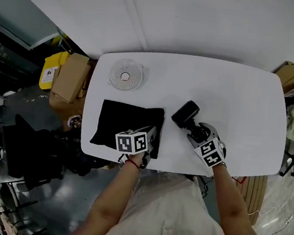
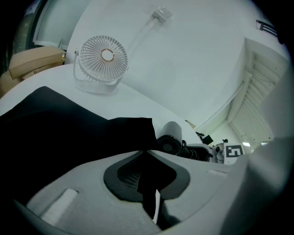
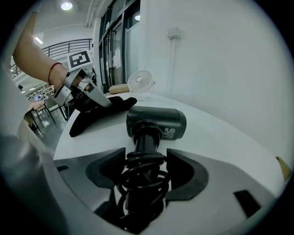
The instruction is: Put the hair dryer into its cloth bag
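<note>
The black hair dryer (image 1: 185, 114) lies on the white table (image 1: 232, 97), its barrel pointing away from me and its cord coiled round the handle. My right gripper (image 1: 198, 131) stands open, one jaw on each side of that cord-wrapped handle (image 3: 144, 170). The black cloth bag (image 1: 128, 123) lies flat to the dryer's left. My left gripper (image 1: 152, 140) is shut on the bag's near right edge; in the left gripper view black cloth (image 2: 55, 133) fills the gap between the jaws (image 2: 147, 160). In the right gripper view the bag (image 3: 98, 112) shows under the left gripper.
A small white desk fan (image 1: 125, 75) stands at the table's far left, beyond the bag. Cardboard boxes (image 1: 70, 77) and a yellow container (image 1: 51, 70) sit on the floor off the left edge. The near table edge runs just under both grippers.
</note>
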Demonstrator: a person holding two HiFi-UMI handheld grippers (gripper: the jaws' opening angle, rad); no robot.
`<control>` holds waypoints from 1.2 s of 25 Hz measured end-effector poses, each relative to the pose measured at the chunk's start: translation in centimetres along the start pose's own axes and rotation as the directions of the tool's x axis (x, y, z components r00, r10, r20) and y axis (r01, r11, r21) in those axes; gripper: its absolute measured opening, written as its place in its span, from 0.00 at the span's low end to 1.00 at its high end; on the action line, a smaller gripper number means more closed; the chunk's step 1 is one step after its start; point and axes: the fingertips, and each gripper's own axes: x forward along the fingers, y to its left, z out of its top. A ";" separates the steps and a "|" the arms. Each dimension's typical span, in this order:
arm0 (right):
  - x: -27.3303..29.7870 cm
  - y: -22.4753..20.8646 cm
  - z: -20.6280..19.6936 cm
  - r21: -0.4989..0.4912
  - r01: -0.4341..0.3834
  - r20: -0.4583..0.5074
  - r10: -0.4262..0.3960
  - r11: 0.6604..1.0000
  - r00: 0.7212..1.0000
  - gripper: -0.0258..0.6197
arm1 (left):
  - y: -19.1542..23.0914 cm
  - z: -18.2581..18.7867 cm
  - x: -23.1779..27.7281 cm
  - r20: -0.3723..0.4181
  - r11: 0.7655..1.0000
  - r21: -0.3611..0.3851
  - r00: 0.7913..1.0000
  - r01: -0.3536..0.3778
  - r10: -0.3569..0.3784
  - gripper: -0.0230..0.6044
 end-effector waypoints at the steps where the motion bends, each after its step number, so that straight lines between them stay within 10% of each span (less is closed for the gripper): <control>1: -0.1 0.1 0.2 0.006 -0.007 0.000 0.007 1.000 1.000 0.48 | 0.0 0.1 -0.1 0.002 1.000 -0.003 1.000 0.001 -0.001 0.08; 8: -3.0 0.5 6.1 0.138 -0.012 0.136 -0.007 0.990 0.991 0.52 | -0.1 0.4 -0.7 0.019 1.000 -0.016 1.000 0.022 -0.022 0.08; 12: -3.2 4.6 10.8 0.209 -0.159 0.271 0.100 0.965 0.957 0.51 | -0.1 0.7 -1.7 0.048 0.998 -0.039 0.997 0.055 -0.053 0.08; 22: 2.6 11.7 11.5 0.417 -0.428 0.248 0.352 0.802 0.902 0.26 | -0.2 1.0 -3.8 0.076 0.996 -0.023 0.993 0.092 -0.090 0.08; 30: 4.1 12.2 11.3 0.453 -0.434 0.210 0.379 0.779 0.901 0.07 | -0.4 0.9 -4.5 0.080 0.993 -0.004 0.990 0.116 -0.115 0.08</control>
